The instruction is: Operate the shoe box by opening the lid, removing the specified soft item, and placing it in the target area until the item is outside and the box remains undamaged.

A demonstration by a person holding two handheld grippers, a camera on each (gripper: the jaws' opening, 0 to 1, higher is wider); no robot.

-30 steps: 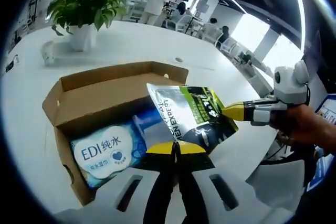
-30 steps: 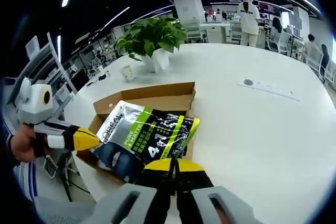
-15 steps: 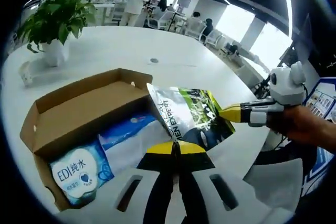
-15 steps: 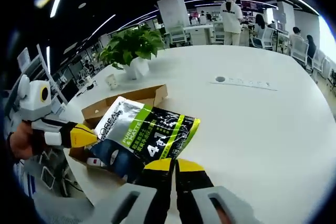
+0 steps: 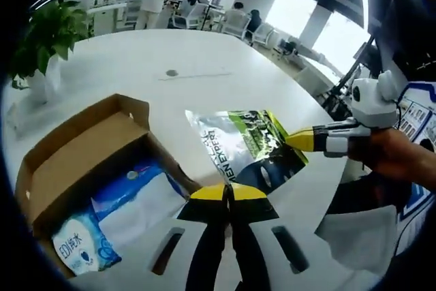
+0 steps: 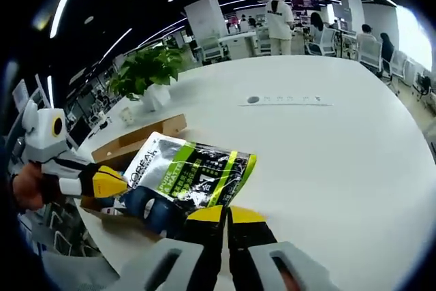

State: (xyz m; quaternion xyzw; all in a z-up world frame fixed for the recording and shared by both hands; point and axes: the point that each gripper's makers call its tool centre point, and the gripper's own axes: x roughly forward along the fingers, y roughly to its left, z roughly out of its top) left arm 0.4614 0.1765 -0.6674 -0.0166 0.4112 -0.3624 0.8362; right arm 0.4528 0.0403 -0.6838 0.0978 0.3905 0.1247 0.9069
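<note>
Both grippers hold the shiny pouch up beside the open box.

The box sits on the white table with blue packs inside. The left gripper pinches the pouch at one edge. The right gripper pinches the opposite edge.

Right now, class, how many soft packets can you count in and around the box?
2: a blue wipes packet inside the box, and a silver-green pouch held outside it. More may be hidden.

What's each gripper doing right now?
Left gripper: shut on the pouch.
Right gripper: shut on the same pouch, opposite edge.
</note>
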